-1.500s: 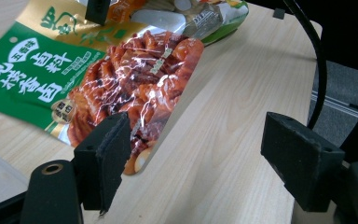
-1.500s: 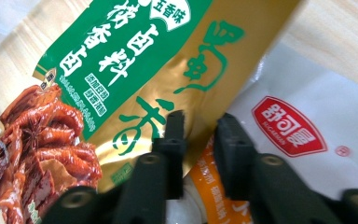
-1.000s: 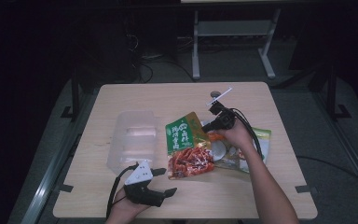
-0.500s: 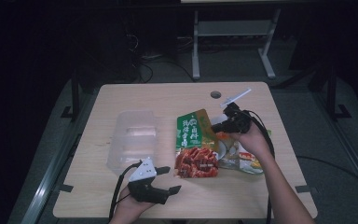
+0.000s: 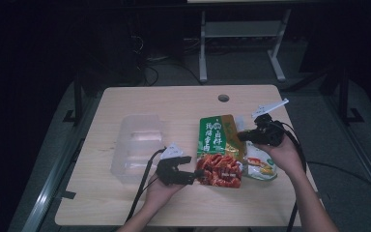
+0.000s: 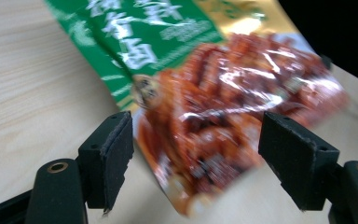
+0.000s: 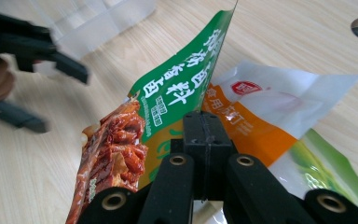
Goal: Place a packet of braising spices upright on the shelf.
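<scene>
A green and red snack bag [image 5: 218,147] is tilted up off the table, with my right gripper [image 5: 245,136] shut on its right edge. In the right gripper view the shut jaws [image 7: 205,122] pinch the snack bag [image 7: 177,100] along its orange-green side. My left gripper [image 5: 191,175] is open at the bag's lower left corner. In the left gripper view the red end of the snack bag [image 6: 214,135] lies between the two pads [image 6: 116,158], which stand wide apart and do not press on it.
A clear plastic container [image 5: 137,145] sits at the table's left. A white and orange pouch [image 7: 275,112] and a green pouch [image 7: 335,175] lie under and beside the lifted bag. A cable hole [image 5: 223,98] is near the wooden table's [image 5: 174,104] far edge.
My right gripper has carried the snack bag to the right and lifted it. My left gripper has moved right, up to the bag's red end.
</scene>
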The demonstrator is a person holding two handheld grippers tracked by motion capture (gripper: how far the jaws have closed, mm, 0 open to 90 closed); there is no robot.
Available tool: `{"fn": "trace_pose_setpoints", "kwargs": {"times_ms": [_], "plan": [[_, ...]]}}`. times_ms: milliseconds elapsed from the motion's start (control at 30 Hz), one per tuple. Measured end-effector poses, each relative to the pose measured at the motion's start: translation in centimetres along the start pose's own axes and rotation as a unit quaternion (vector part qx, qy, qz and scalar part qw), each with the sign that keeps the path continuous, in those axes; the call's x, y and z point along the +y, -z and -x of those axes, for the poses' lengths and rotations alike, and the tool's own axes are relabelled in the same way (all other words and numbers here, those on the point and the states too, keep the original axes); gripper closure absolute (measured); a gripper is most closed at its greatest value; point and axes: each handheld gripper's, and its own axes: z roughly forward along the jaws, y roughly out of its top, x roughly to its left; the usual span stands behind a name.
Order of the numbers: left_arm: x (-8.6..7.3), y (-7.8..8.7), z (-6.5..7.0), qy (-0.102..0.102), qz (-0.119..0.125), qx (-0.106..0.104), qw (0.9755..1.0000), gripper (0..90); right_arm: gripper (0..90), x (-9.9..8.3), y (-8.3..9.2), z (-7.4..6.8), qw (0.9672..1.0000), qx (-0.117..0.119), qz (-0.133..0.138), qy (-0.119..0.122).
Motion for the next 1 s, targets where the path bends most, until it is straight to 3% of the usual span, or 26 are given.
{"fn": "trace_pose_setpoints", "kwargs": {"times_ms": [33,200,267,300,333,467,500,567,600,767,900,1000], "plan": [[0.0,0.0,0.0,0.0,0.0,0.0,1.0,26.1,90.0,0.0,0.0,0.0,1.0,0.0,0.0,0.0],[1.2,-3.0,-1.4,0.044,-0.013,-0.005,0.9989,26.1,90.0,-0.4,0.5,0.1,1.0,-0.003,0.005,0.007],[1.5,-3.7,-2.2,0.08,-0.018,-0.013,0.9966,26.2,90.0,-0.6,0.5,0.2,0.9999,-0.006,0.002,0.009],[1.5,-3.7,-2.2,0.08,-0.018,-0.013,0.9966,28.3,90.0,-0.6,0.5,0.2,0.9999,-0.006,0.002,0.009],[1.7,-4.0,-2.9,0.097,-0.015,-0.015,0.9951,32.6,90.0,-0.8,0.6,0.2,0.9999,-0.003,0.007,0.008],[1.8,-4.6,-3.5,0.119,-0.017,-0.031,0.9922,39.0,90.0,-1.1,0.5,0.4,1.0,-0.001,0.007,0.001],[1.8,-4.8,-3.6,0.12,-0.018,-0.036,0.992,48.1,90.0,-1.3,0.3,0.7,1.0,0.003,0.007,-0.004],[1.8,-4.8,-3.6,0.119,-0.017,-0.033,0.9922,54.2,90.0,-1.4,0.2,0.8,0.9999,0.005,0.007,-0.006],[1.9,-4.6,-3.5,0.12,-0.006,-0.026,0.9924,63.4,90.0,-1.5,0.1,1.0,0.9998,0.01,0.005,-0.014],[1.9,-4.1,-3.3,0.103,0.0,-0.022,0.9944,80.0,90.0,-1.8,0.0,1.8,0.9993,0.025,0.008,-0.026],[1.8,-4.0,-3.1,0.097,0.009,-0.012,0.9952,85.0,89.9,-2.0,-0.3,2.0,0.9987,0.04,0.01,-0.031],[1.5,-3.6,-3.1,0.106,0.029,-0.012,0.9939,86.8,86.5,-2.1,-0.5,2.3,0.9979,0.054,0.004,-0.035]]}}
